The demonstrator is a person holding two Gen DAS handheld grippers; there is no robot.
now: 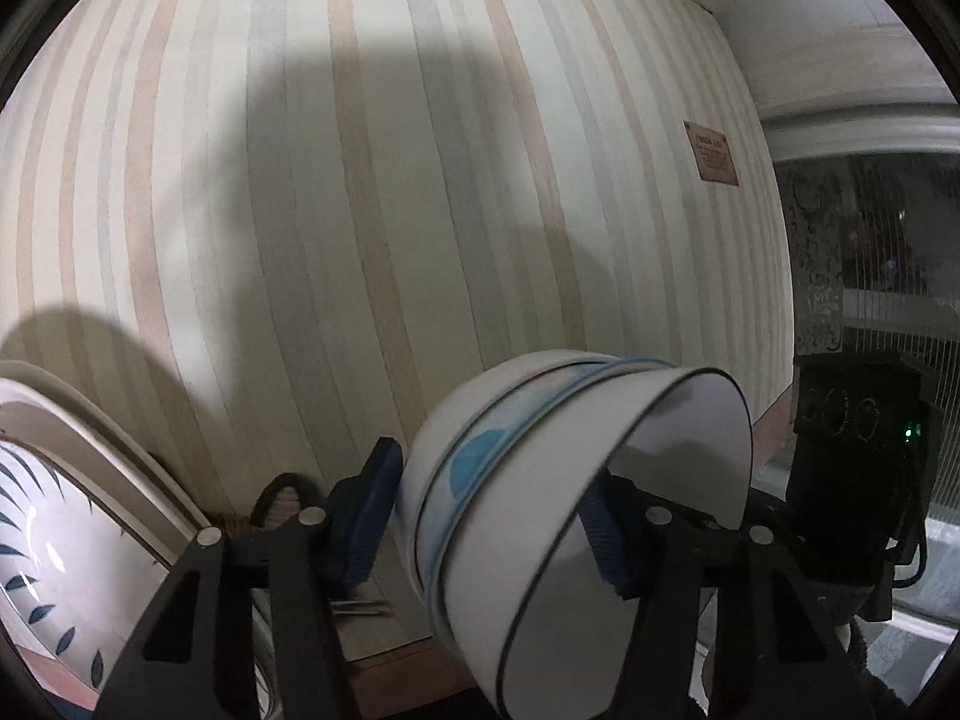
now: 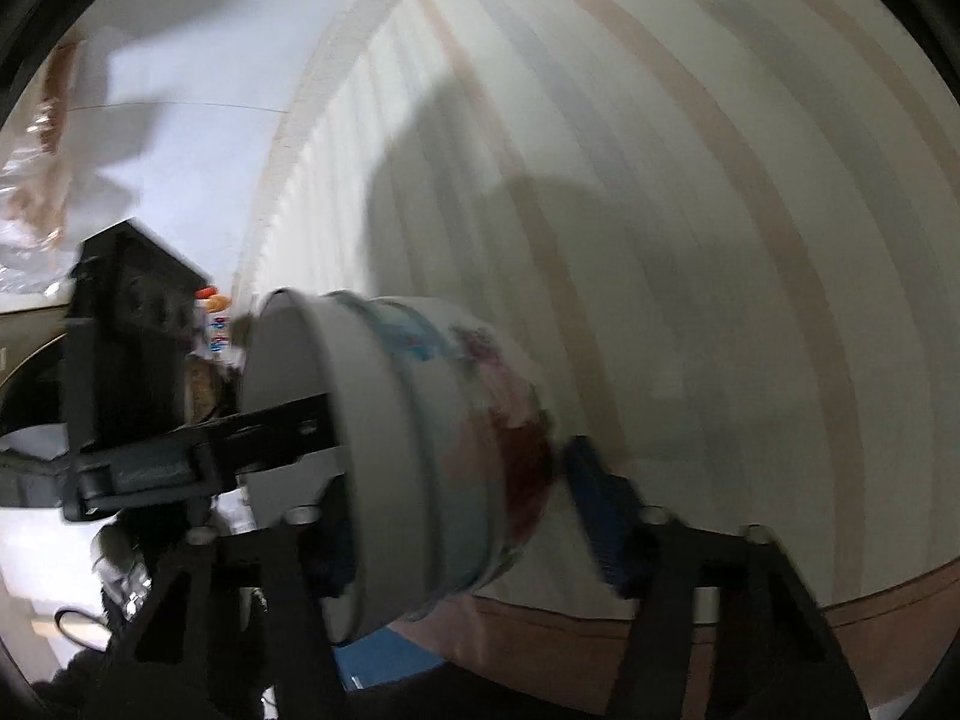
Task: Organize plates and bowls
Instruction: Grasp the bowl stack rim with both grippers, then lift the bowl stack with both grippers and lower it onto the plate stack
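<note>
Bowls [image 1: 576, 516], round, glossy and nested, span both tools' ribbed blue pads [image 1: 366, 516].

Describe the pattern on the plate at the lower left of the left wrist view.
White plate with dark blue leaf-like strokes, seen best in the left wrist view.

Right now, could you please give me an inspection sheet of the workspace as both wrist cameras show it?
Surface: none clearly seen; both cameras face a striped wall.
Job's things: nested bowls, tipped on their side, in the air; leaf-patterned plate at lower left.
Clutter: nothing seen.
Grippers: left gripper and right gripper each straddle the bowls' wall, one finger inside; grip uncertain.
Cables: black cable on the other gripper.
Surroundings: small plaque, dark window.
</note>
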